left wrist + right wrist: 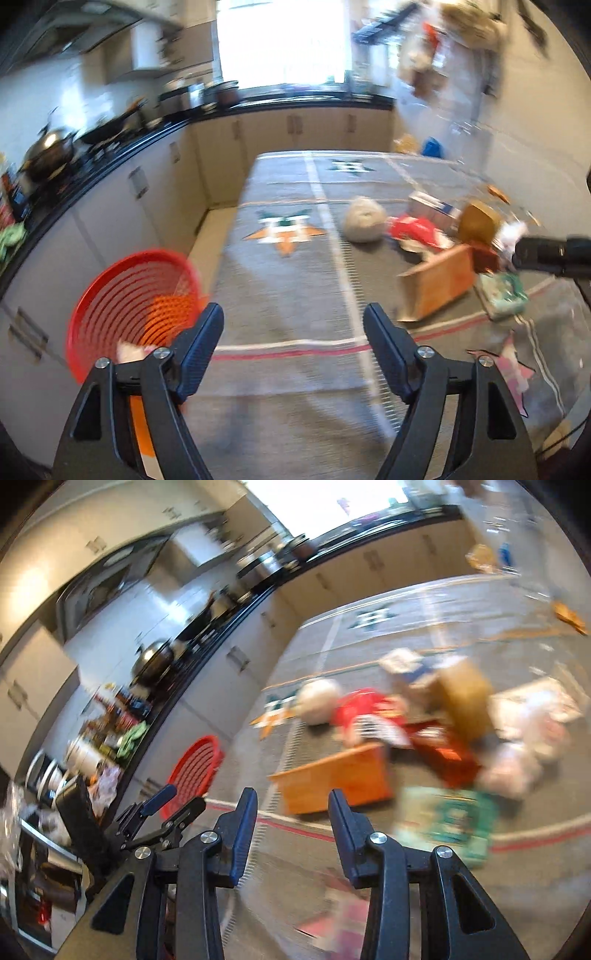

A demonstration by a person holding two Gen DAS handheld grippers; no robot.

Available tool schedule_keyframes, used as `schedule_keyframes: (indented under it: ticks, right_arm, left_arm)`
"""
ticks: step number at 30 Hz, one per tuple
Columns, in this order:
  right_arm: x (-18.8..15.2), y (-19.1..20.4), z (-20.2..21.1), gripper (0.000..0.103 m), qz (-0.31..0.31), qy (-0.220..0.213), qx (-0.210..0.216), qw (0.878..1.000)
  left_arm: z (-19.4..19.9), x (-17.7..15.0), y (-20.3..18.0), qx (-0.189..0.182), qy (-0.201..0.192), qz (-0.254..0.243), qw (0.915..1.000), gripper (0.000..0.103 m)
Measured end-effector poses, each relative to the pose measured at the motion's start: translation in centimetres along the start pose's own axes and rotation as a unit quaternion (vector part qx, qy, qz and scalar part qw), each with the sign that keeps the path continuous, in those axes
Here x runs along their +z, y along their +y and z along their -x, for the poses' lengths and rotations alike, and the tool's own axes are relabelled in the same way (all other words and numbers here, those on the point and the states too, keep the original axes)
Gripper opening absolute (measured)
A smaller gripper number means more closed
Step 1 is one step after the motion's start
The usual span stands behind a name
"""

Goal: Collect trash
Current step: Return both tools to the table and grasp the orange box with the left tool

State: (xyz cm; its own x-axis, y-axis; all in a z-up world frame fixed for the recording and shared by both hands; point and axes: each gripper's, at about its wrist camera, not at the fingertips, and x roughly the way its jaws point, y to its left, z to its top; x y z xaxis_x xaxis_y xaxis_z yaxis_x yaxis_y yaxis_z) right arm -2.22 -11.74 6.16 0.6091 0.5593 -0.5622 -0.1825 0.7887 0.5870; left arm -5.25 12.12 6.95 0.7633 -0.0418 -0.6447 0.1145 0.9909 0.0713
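From the left wrist we see our left gripper (293, 325) spread wide with nothing between its fingers. Just left of it sits the red basket (110, 295), holding one pale crumpled scrap (129, 350) (too blurred to name).

From the right wrist, our right gripper (291, 812) is parted and empty; the trash pile (399, 723) lies ahead on the table (535, 886), the basket (194, 771) to its left.
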Motion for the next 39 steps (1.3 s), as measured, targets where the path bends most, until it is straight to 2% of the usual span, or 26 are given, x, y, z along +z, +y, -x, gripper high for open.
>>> schedule_keyframes:
  ticks: [3,6,12,18,22,27,31,33,35,37,39]
  right_arm:
    - [-0.2,-2.6,2.6,0.047,-0.023,-0.02,-0.012,0.999]
    - [-0.3,-4.7,4.3,0.048,-0.047,-0.029,-0.02,0.998]
    - [-1.0,-7.9,6.7,0.049,-0.082,-0.044,-0.032,0.995]
    - [-1.3,-10.7,7.8,0.051,-0.118,-0.052,-0.038,0.991]
    - [-1.1,-11.8,8.1,0.053,-0.133,-0.056,-0.04,0.989]
    - [-0.8,-13.1,7.4,0.056,-0.154,-0.053,-0.045,0.986]
    - [-0.4,-13.8,6.9,0.056,-0.162,-0.052,-0.054,0.984]
    - [-0.1,-13.9,6.5,0.057,-0.163,-0.052,-0.058,0.984]
    - [0.2,-13.9,6.1,0.058,-0.163,-0.051,-0.064,0.983]
    - [0.6,-14.0,5.6,0.059,-0.162,-0.048,-0.069,0.983]
    - [0.9,-14.0,5.1,0.059,-0.162,-0.046,-0.072,0.983]
  left_arm:
    - [-0.2,0.4,-3.0,-0.012,-0.012,-0.049,0.9986,0.087]
    - [-0.6,1.0,-6.1,-0.036,-0.016,-0.109,0.9932,0.092]
    - [-2.6,2.0,-10.0,-0.043,-0.012,-0.193,0.9801,0.092]
    - [-5.7,2.0,-12.7,-0.012,0.005,-0.276,0.9611,0.092]
    - [-7.0,1.7,-14.0,0.01,0.007,-0.308,0.9514,0.092]
    - [-7.7,1.7,-15.2,0.003,-0.002,-0.31,0.9507,0.092]
    - [-8.7,1.9,-15.6,-0.011,0.01,-0.285,0.9585,0.091]
    - [-9.2,1.8,-15.6,-0.024,0.024,-0.264,0.9641,0.077]
    - [-9.4,1.7,-15.5,-0.05,0.038,-0.238,0.9691,0.048]
    - [-9.4,1.5,-15.2,-0.07,0.051,-0.218,0.9721,0.032]
    - [-9.1,1.3,-15.1,-0.07,0.054,-0.206,0.9745,0.028]
